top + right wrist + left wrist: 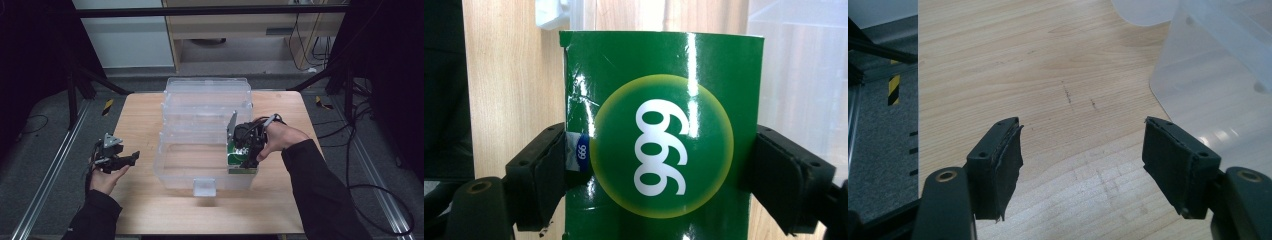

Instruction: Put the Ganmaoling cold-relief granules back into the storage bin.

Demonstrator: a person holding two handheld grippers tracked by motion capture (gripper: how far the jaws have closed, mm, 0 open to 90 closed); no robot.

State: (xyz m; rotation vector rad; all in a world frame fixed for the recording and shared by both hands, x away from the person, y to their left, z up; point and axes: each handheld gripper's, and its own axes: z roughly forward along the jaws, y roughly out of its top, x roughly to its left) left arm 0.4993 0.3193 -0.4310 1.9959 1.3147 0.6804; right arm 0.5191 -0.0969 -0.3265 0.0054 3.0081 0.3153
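Right gripper (pixel 248 159) fingers clamp the green box (pixel 664 135) in the clear bin's (pixel 172 172) near right corner; lower it level, then let go. Left gripper (pixel 131 157) fingers gape wide over the bench (pixel 1048 75)

High view over the table (pixel 150 200); claw views close, sharing the clear bin (pixel 207 140).

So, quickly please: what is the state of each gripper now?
Left gripper: open, holding nothing, over the wooden table.
Right gripper: closed on the green 999 box.
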